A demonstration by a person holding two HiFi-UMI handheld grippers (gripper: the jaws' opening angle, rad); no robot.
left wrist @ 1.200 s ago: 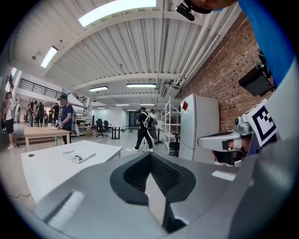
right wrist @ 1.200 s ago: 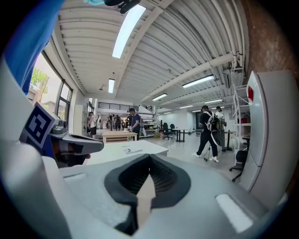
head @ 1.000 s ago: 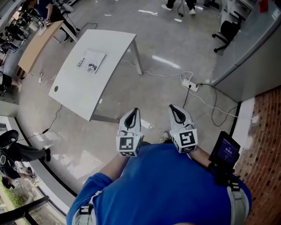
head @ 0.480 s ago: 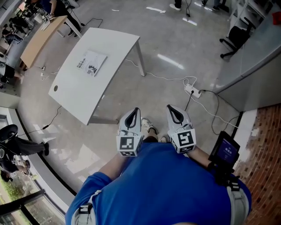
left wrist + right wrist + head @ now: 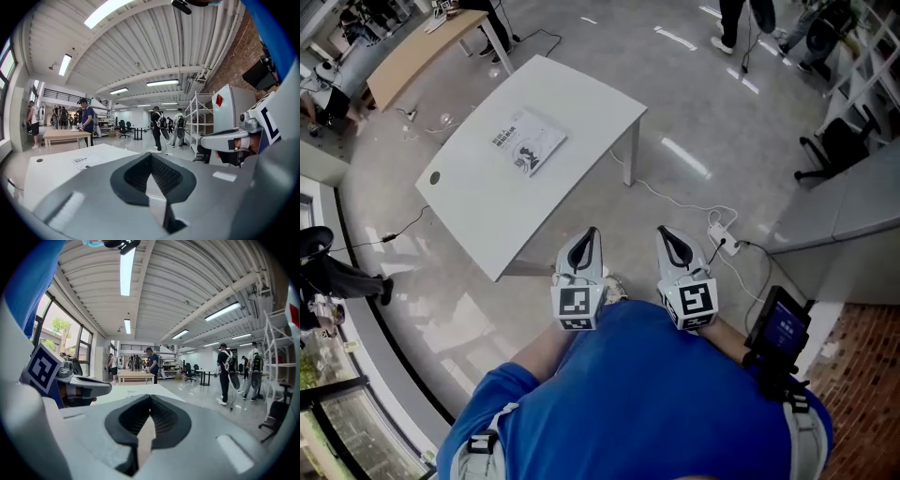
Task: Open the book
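Concrete floor [image 5: 675,103], white table [image 5: 478,216] well ahead of both grippers. Book [image 5: 530,142] lies closed on it, ahead and to the left of my left gripper [image 5: 587,239]. Right gripper [image 5: 670,236] sits just beside the left. I see both pairs of jaws pressed together, nothing between them.

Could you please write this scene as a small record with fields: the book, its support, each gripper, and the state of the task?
book: thin, white paper cover with black print, closed, lying flat
support: white rectangular table, book near its middle
left gripper: jaws together, empty, near the person's body, apart from the table
right gripper: jaws together, empty, beside the left one
task: not begun; book untouched
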